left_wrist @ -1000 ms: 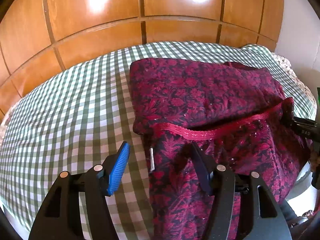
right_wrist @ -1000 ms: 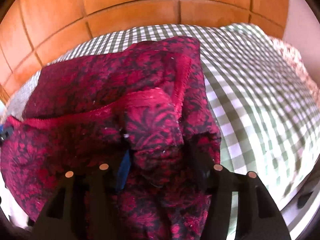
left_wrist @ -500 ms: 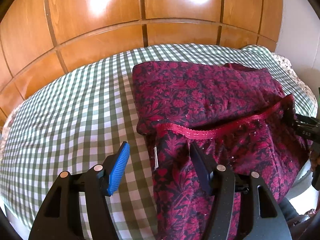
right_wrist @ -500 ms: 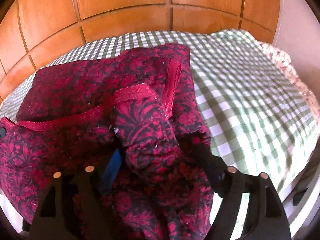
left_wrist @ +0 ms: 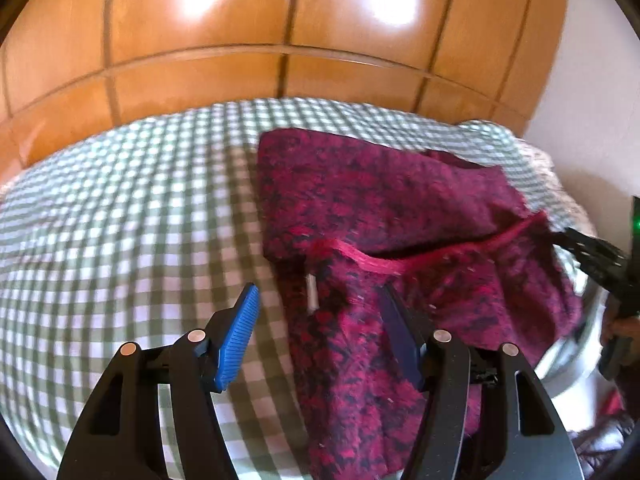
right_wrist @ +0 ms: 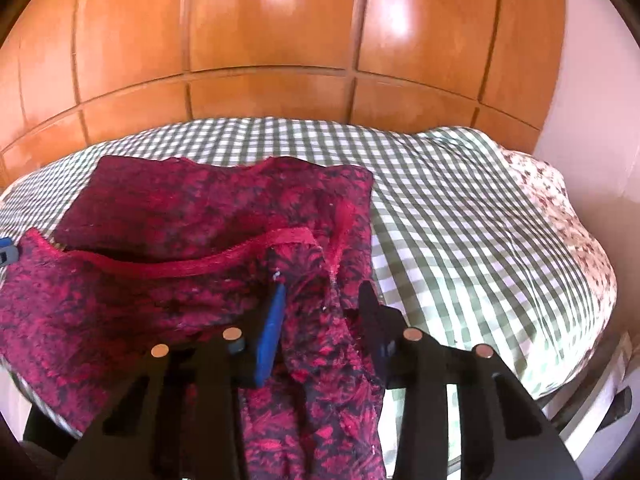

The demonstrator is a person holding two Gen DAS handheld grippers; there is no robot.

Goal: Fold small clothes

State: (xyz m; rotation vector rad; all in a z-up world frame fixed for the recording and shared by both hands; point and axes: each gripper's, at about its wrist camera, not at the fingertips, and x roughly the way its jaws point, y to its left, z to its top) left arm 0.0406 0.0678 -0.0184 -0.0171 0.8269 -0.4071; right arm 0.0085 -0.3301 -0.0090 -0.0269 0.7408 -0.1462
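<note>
Item: dark crimson floral-print garment (left_wrist: 400, 216) with a bright red trim band (right_wrist: 208, 260), lying on a bed under a green-and-white gingham sheet (left_wrist: 120, 220), before a glossy orange-brown panelled wooden wall (right_wrist: 280, 40)

Location: far part spread flat on the sheet; near part raised toward both cameras and draping off the bed's near edge

Left tongs (left_wrist: 320, 332): jaws wide apart, blue ribbed pad on one side over bare sheet, the other finger against or above the cloth; nothing gripped. A small white tag (left_wrist: 312, 292) shows on the fabric between the fingers

Right tongs (right_wrist: 320, 320): jaws partly parted with a bunched column of the garment running between them; whether the pads actually pinch it cannot be told

Progress: judged early to middle. The near trimmed edge appears lifted over the flat body, so one fold looks begun but not laid down; edges are uneven and slack. Remaining: set this fold flat, smooth it, fold again to a compact shape
</note>
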